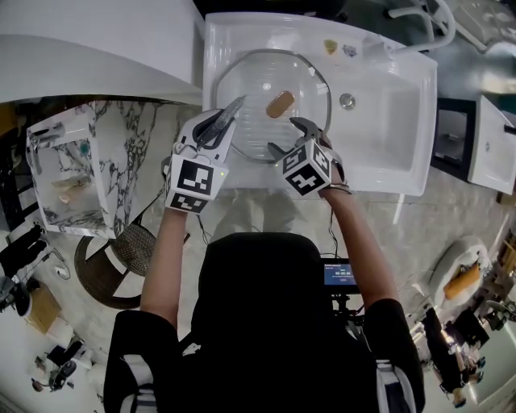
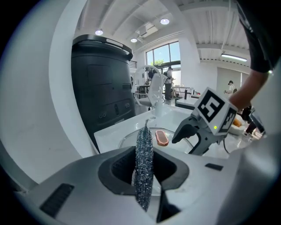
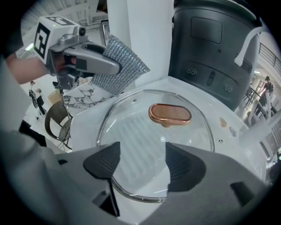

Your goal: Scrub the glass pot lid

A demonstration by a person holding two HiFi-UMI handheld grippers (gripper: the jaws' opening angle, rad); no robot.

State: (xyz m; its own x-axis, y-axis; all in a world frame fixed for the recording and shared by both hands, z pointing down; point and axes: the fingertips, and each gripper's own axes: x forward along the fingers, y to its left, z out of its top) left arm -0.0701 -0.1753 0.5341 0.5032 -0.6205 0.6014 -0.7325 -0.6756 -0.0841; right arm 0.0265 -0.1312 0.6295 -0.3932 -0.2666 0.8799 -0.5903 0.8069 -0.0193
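A round glass pot lid (image 1: 274, 105) with a copper-coloured oval knob (image 1: 280, 103) lies flat in the white sink (image 1: 387, 129). The same lid (image 3: 153, 132) fills the right gripper view, knob (image 3: 170, 113) toward the far side. My left gripper (image 1: 222, 121) hovers over the lid's left rim, shut on a silvery mesh scrubbing cloth (image 2: 144, 162) that stands edge-on between its jaws. My right gripper (image 1: 289, 137) is open above the lid's near rim, nothing between its jaws. The cloth (image 3: 118, 66) hangs from the left gripper in the right gripper view.
The sink drain (image 1: 347, 101) sits right of the lid and a faucet (image 1: 419, 20) stands at the far right corner. A marble-patterned counter (image 1: 121, 161) lies to the left, with a wicker basket (image 1: 121, 266) on the floor below.
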